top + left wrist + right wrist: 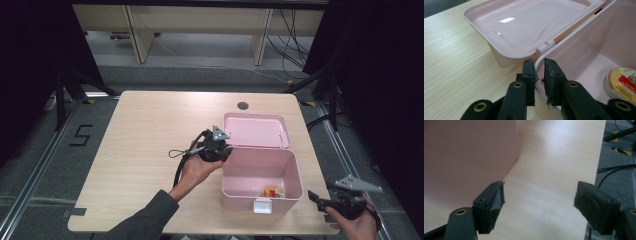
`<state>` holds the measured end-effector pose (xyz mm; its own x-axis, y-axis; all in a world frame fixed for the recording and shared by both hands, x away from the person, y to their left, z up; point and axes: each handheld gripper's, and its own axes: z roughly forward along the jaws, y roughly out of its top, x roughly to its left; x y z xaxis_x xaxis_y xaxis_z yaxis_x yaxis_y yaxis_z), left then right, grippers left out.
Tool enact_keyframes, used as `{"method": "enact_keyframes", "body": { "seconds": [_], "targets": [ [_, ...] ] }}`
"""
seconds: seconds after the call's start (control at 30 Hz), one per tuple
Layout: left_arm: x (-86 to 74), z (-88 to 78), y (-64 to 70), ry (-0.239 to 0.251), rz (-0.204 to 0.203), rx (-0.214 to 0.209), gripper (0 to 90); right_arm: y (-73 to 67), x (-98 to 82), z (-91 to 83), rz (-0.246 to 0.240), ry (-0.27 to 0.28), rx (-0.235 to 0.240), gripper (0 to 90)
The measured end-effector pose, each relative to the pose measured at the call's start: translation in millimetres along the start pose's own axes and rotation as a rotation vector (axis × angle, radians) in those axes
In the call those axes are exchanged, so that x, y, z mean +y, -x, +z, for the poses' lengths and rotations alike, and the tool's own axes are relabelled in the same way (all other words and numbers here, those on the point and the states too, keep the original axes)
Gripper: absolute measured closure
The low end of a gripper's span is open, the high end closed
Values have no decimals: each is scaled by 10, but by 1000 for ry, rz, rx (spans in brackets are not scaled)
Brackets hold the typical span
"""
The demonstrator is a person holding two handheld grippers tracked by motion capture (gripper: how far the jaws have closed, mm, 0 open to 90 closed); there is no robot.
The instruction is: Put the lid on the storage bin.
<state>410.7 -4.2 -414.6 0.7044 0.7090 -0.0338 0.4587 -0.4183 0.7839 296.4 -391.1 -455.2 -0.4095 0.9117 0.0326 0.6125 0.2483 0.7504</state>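
Now the left claw (539, 75) is pinched tight on the rim of the pink box (260, 172), at the box's left rear corner beside the hinge; one pad sits outside the wall, the other inside. The lid (256, 131) lies flung back flat behind the box. Down on the box floor rests a round tin (622, 83) with a yellow label. The box stands toward the right side of the worktop (150, 130). The right claw (539, 205) gapes wide with nothing between its pads, hanging over bare worktop just beside the box's right wall, apart from it.
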Motion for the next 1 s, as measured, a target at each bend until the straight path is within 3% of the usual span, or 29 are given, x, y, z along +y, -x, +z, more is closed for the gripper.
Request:
{"method": "enact_keyframes", "body": {
  "seconds": [0.03,0.07,0.13,0.23,0.27,0.33,0.4,0.43,0.47,0.5,0.77,0.8,0.87,0.93,1.0],
  "targets": [
    [-3,-7,3,-3,5,3,787,20,84,13,26,-11,3,250],
    [-4,-13,4,-5,0,2,788,85,174,39,-6,4,-1,251],
    [-12,-15,2,-2,-2,-3,787,159,350,92,-10,3,-5,264],
    [-14,-14,7,1,-6,2,787,185,599,171,43,-30,23,296],
    [-15,-14,8,2,-7,1,787,227,682,220,-9,-18,27,311],
    [-16,-15,6,3,-9,0,787,252,843,277,-16,-22,23,322],
    [-17,-15,8,3,-7,2,787,223,991,323,40,-52,32,326],
    [-17,-14,8,4,-8,2,787,245,1061,359,5,-46,31,330],
    [-19,-15,7,3,-7,4,787,237,1129,380,18,-56,21,333],
    [-20,-12,10,7,-9,11,787,210,1201,404,67,-63,31,345],
    [-20,-14,10,5,-10,10,788,193,1668,652,22,-114,12,393],
    [-19,-19,9,2,-4,5,788,202,1712,699,11,-99,20,411],
    [-22,-15,11,8,-10,12,788,172,1787,756,41,-101,33,439],
    [-23,-14,15,12,-11,13,788,174,1857,802,25,-125,29,461],
    [-24,-21,14,7,2,10,787,160,1902,855,49,-125,17,489]
  ]
}}
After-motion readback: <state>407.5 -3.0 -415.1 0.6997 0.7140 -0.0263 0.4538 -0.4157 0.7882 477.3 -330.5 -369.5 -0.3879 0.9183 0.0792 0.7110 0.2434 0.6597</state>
